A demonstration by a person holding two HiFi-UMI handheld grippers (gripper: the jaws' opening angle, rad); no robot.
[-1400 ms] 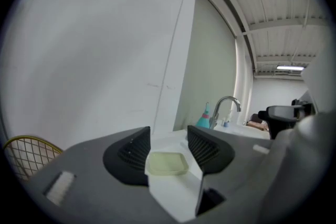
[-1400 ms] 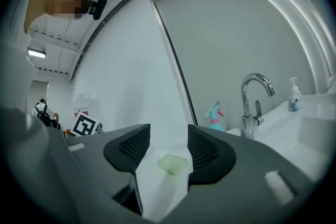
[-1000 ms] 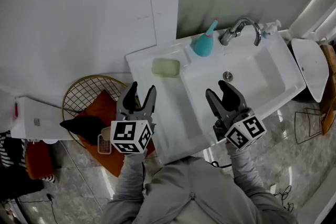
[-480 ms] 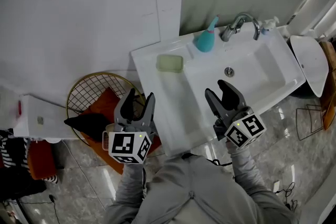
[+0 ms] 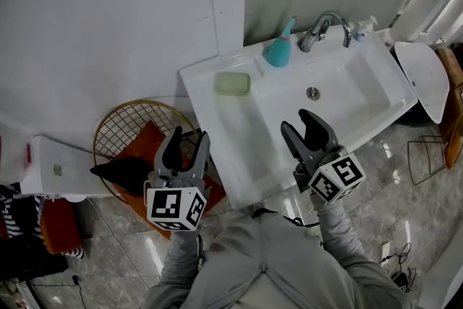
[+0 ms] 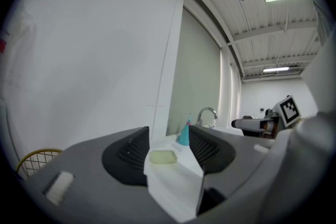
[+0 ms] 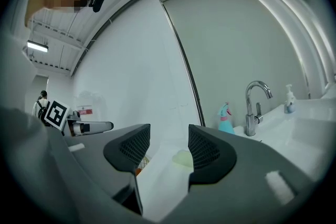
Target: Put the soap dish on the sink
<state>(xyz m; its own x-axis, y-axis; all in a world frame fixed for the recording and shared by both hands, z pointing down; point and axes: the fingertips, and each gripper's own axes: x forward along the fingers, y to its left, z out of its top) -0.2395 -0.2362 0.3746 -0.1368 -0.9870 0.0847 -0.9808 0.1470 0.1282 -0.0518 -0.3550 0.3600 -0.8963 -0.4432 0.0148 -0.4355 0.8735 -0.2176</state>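
The pale green soap dish [image 5: 232,84] lies on the flat left ledge of the white sink [image 5: 217,119], near its back; it also shows between the jaws as the soap dish [image 6: 163,157] in the left gripper view and the soap dish [image 7: 182,158] in the right gripper view. My left gripper [image 5: 184,142] is open and empty, held off the sink's left front corner over the basket. My right gripper [image 5: 305,125] is open and empty above the sink's front rim, beside the basin. Both are well short of the dish.
A teal spray bottle [image 5: 278,48] and a chrome faucet [image 5: 325,28] stand at the sink's back, with a small pump bottle [image 5: 364,26] further right. A gold wire basket [image 5: 123,141] with orange and black cloth sits on the floor to the left. A white lid [image 5: 425,79] lies right.
My left gripper has drawn back toward me, away from the sink ledge and over the basket. The right gripper has barely moved. The soap dish stays where it was.
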